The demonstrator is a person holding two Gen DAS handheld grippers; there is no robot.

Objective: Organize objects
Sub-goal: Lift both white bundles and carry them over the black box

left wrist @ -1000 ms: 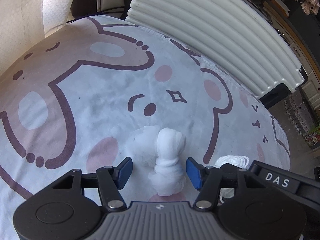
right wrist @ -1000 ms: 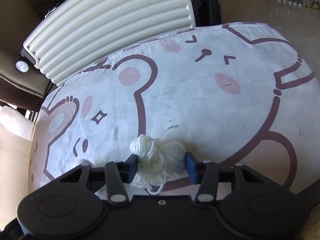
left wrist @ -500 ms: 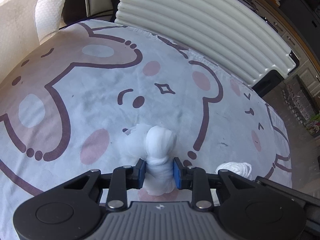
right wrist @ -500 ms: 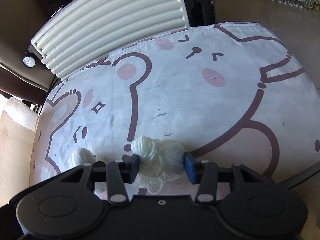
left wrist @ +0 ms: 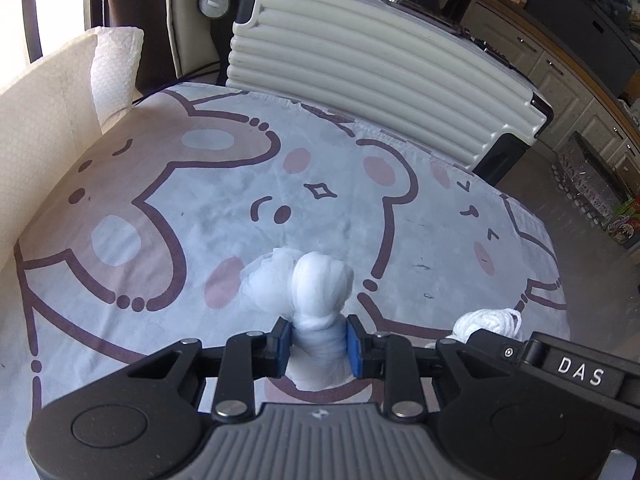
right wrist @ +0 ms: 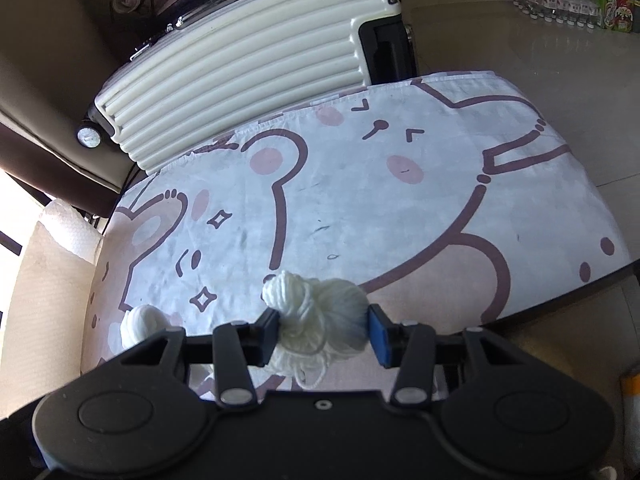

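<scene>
Between the blue pads of the left gripper (left wrist: 319, 344) sits a knotted white cloth bundle (left wrist: 320, 292), pinched at its narrow waist with the jaws clenched on it; its rounded head bulges out past the fingertips toward 12 o'clock, over the sheet. The right gripper (right wrist: 323, 330) clasps a ball of cream yarn (right wrist: 316, 316) between its own pads, a loose loop of thread dangling below, and a small curl of yarn poking up at 11 o'clock. In the left wrist view that same yarn shows at 3 o'clock, just beside the other gripper's black body.

Under both lies a pale bedsheet (left wrist: 224, 216) printed with brown-outlined cartoon bears, pink cheeks and little sparkles, faintly smudged with grey marks. At its far edge, toward 12 o'clock, a ribbed cream suitcase (left wrist: 372, 76) lies on its side, with black corners, touching the sheet's hem. At 9 to 10 o'clock a white quilted paper or cloth wall (left wrist: 48, 120) rises along the sheet's side. Beyond the suitcase, at 2 o'clock, stand cream cabinets (left wrist: 568, 80). In the right wrist view, pale floor tiles (right wrist: 540, 36) stretch away at 1 o'clock, with a row of clear bottles (right wrist: 556, 0) and a green carton against the far edge.
</scene>
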